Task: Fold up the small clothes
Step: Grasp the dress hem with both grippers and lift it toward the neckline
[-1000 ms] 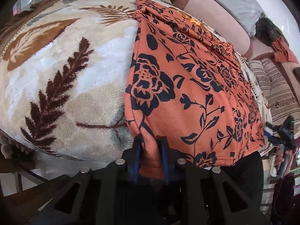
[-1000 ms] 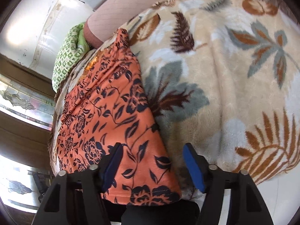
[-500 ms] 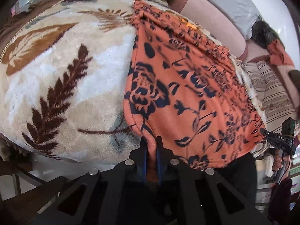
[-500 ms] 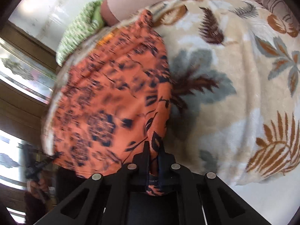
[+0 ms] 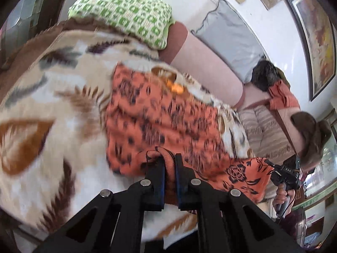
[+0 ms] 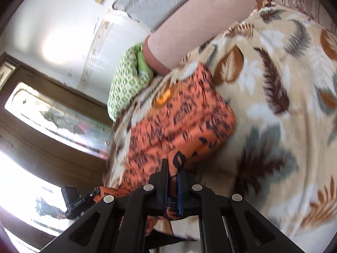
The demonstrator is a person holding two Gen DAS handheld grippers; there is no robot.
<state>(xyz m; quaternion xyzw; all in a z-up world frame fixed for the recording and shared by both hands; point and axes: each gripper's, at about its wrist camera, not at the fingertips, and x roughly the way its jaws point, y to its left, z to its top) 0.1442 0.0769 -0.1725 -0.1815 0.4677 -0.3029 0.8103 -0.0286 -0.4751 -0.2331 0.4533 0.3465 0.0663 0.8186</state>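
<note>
The soft, light orange floral garment (image 5: 164, 122), lying ahead on the leaf-patterned blanket (image 5: 52, 109), is being pinched at its near hem corners by the closed left gripper (image 5: 169, 164) and right gripper (image 6: 173, 172), likely draping limply.

Both tools (image 5: 169, 164) (image 6: 174, 172) clamped, raised

Left black two-finger gripper (image 5: 169, 164): matte black plastic linkage arms with triangular cut-outs, four round silver rivets in a row, blue strips lining the inner finger faces. Right black two-finger gripper (image 6: 174, 169): same build, same silver rivets, blue strip on one inner face. In the left view, its body bears small white lettering; bare-skinned hand (image 5: 283, 197) on the handle, thin black cable below.
</note>
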